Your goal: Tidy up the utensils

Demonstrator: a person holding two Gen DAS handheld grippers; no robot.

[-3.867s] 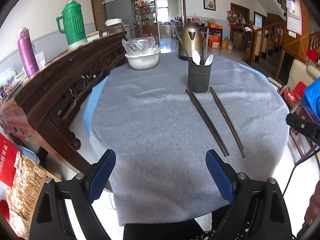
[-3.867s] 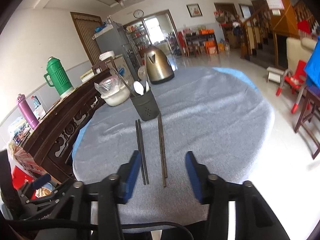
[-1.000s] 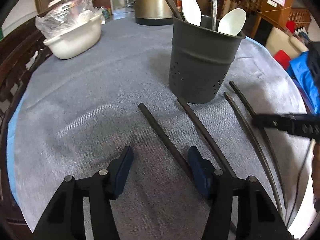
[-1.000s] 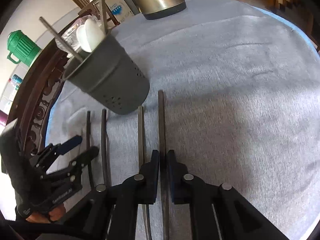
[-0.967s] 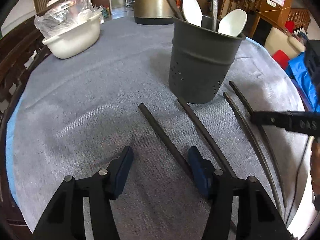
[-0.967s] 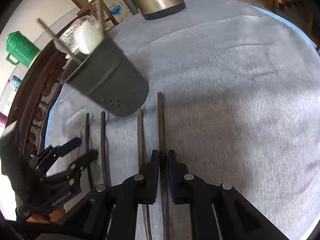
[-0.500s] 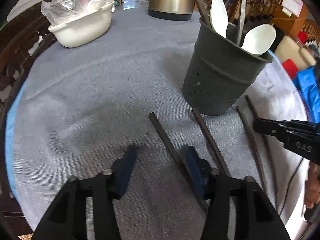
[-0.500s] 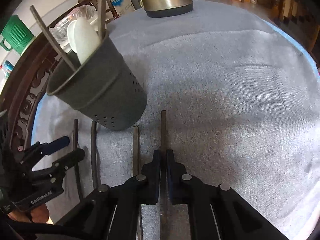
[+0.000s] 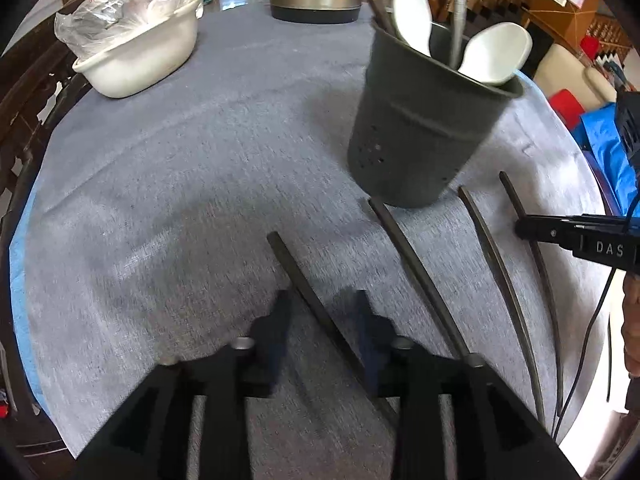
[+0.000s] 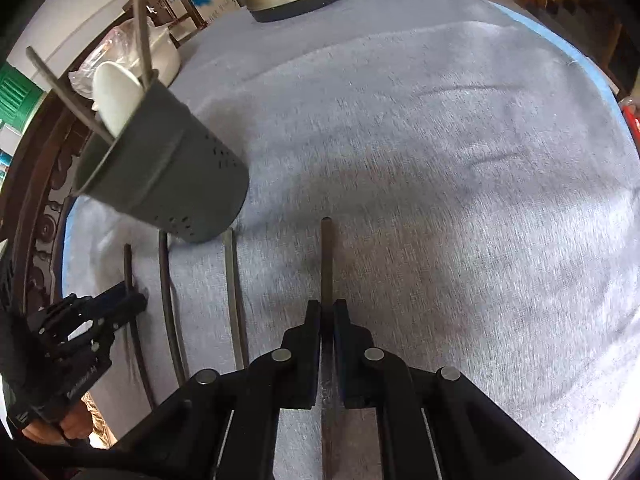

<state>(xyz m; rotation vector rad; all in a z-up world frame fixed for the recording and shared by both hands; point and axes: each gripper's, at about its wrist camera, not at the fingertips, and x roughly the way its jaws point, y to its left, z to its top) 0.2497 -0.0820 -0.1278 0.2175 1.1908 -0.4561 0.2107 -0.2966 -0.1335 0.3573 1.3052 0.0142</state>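
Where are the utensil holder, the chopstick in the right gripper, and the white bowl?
utensil holder (image 9: 416, 140), left wrist view, on its grey perforated side wall.
chopstick (image 10: 327, 256), right wrist view, on the shaft ahead of the closed pads.
white bowl (image 9: 140, 64), left wrist view, on its outer wall.

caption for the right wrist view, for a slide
Right gripper shut on a dark chopstick lying on the grey tablecloth, beside the utensil holder.
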